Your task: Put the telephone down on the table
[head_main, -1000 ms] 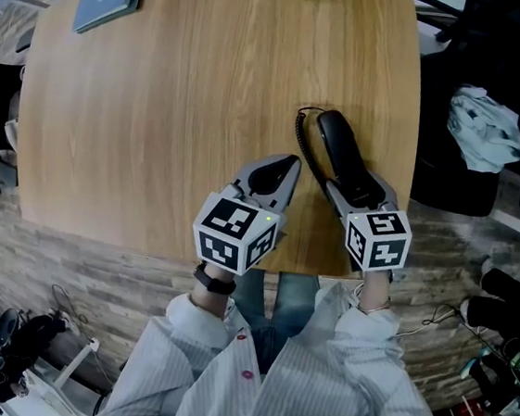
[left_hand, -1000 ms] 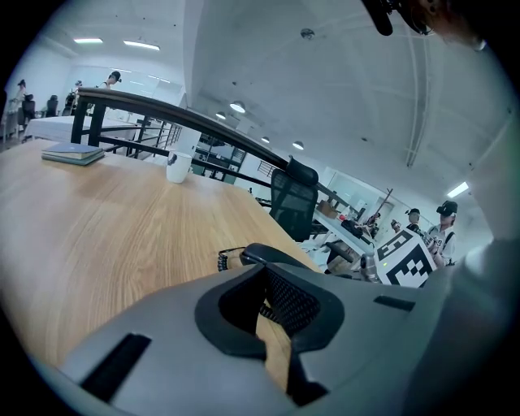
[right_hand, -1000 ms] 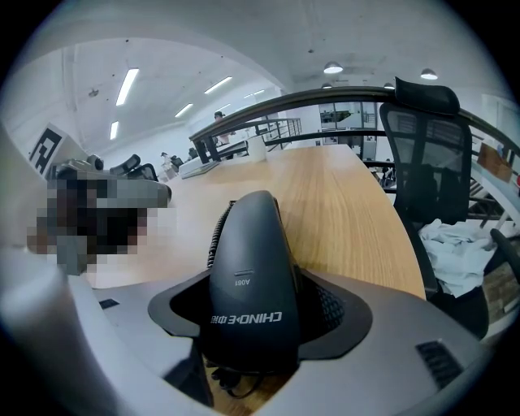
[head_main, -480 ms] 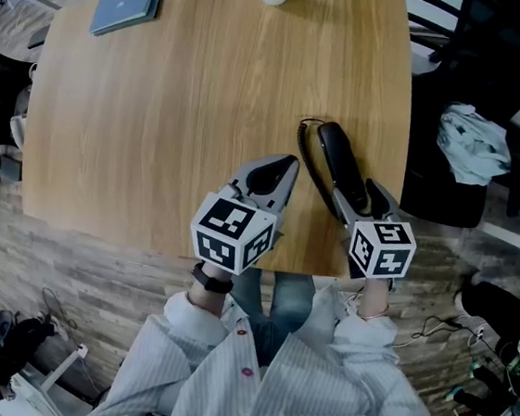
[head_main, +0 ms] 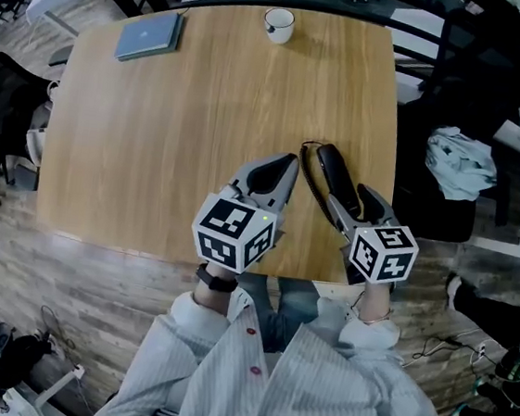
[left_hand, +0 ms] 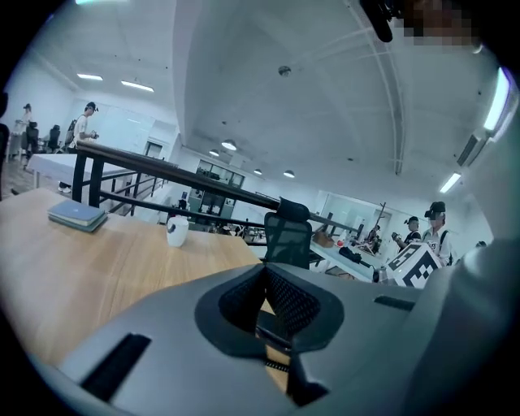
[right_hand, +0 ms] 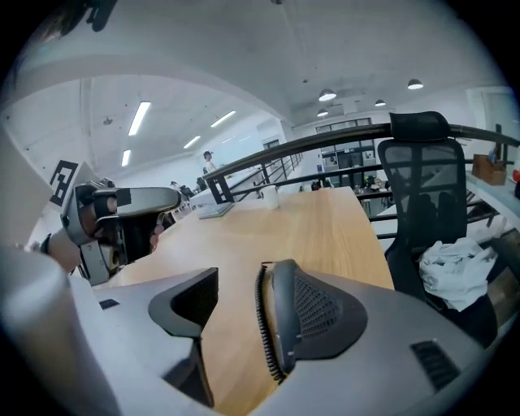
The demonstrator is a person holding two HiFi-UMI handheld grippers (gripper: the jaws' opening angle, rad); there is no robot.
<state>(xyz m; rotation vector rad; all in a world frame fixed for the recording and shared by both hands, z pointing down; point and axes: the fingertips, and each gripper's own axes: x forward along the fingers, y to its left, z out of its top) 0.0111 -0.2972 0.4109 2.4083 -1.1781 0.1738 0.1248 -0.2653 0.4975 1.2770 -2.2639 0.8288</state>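
Lying flat on the table (head_main: pixel 185 129), near its right edge: a black phone (head_main: pixel 332 175), long axis running away from the person, with a coiled cord (head_main: pixel 307 175) looped along its left side. Straddling its near end, the right gripper (head_main: pixel 350 196), with jaws wide apart and clamped on nothing. In the right gripper view, phone close against the right-hand jaw, perhaps touching. Bare wood between cord and the other jaw.

Just left of the phone, the left gripper (head_main: pixel 278 172), low over the table. Jaws brought together at the tips, nothing between them.

Judging from this, phone already set down, so little left beyond backing the right gripper off. Worth pulling straight back, to avoid nudging the phone or snagging the cord.

As for handling: likely a hard plastic shell, stiff and fairly light, but smooth and rounded, so apt to slip or twist in a loose pinch. Best taken across the narrow middle, between the two thicker ends, with pads square on the long sides. Best not taken by the cord, which looks springy, stretchy, and liable to drag or tug the phone sideways. Not very fragile, but no reason to drop it.
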